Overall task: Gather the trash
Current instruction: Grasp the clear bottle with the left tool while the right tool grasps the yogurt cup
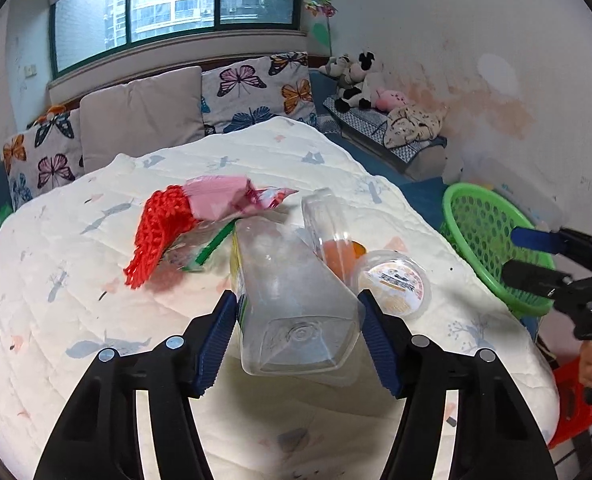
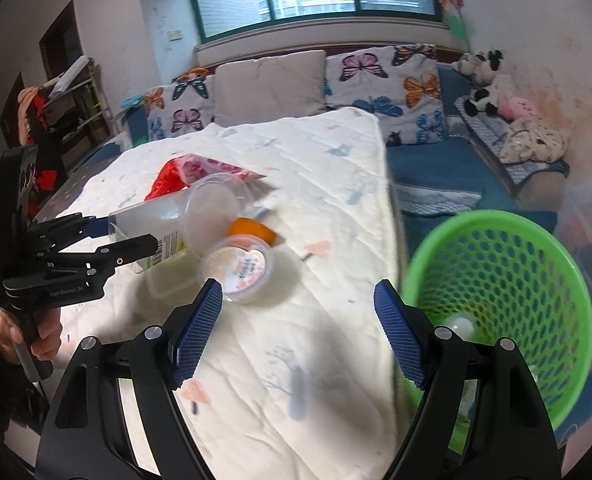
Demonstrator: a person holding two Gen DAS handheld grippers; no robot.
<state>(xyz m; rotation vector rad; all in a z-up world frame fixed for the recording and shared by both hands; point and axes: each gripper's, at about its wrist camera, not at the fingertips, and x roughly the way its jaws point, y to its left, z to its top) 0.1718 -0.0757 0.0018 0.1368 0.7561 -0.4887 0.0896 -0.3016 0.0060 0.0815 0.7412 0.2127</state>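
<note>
A clear plastic bottle point(image 1: 292, 292) lies base-first toward me on the white quilt point(image 1: 76, 300), and my left gripper point(image 1: 297, 312) is shut on it, one blue pad against each side. Behind it lie a clear cup point(image 1: 323, 216), an orange piece point(image 1: 337, 256), a sealed jelly cup point(image 1: 395, 284), red netting point(image 1: 160, 228) and a pink wrapper point(image 1: 232, 196). My right gripper point(image 2: 297, 308) hangs open over the quilt's edge with nothing between its fingers. The jelly cup point(image 2: 240, 268) sits just beyond its left finger. The green basket point(image 2: 535, 280) stands to its right.
The basket holds a small white item point(image 2: 459, 326). Butterfly pillows point(image 2: 379, 76) and a beige cushion point(image 2: 272, 84) line the back. Soft toys point(image 1: 355, 84) lie at the far right. A person's hand point(image 2: 20, 340) holds the left gripper's handle. A red stool point(image 1: 571, 404) stands below the basket.
</note>
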